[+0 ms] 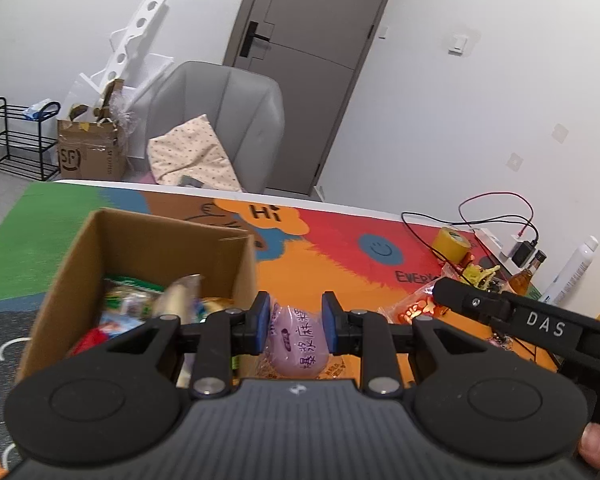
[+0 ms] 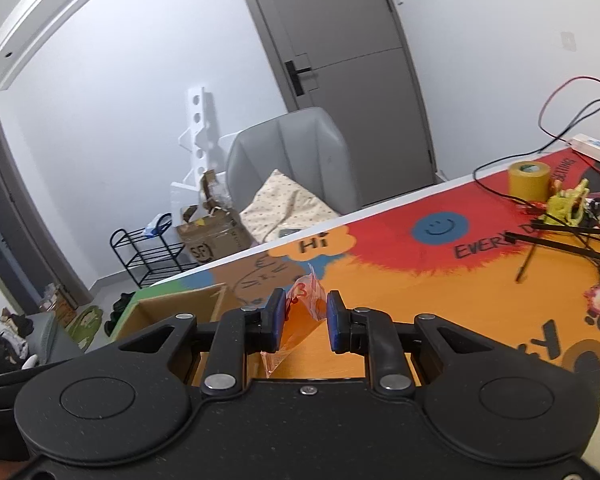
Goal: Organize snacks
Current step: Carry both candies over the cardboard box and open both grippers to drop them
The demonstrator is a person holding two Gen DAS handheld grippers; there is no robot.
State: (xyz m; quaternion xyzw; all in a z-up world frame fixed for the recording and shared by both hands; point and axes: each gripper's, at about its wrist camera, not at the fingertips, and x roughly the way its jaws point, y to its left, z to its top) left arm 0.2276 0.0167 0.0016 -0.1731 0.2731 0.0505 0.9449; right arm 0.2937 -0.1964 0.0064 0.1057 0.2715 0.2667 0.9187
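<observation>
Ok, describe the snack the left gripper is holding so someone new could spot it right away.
Start at the open cardboard box on the colourful mat. Just right of it, the left gripper pinches a purple snack packet between blue pads. It is the only lilac pack, printed with dark purple Chinese characters.

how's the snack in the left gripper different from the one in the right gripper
The purple snack pack in the left gripper is opaque, plump and rounded, with printed characters. The orange-red wrapper in the right gripper is see-through, thin and crinkled. The purple pack fills the gap between the pads; the wrapper leans toward one side of its gap. Both are held up off the colourful mat.
</observation>
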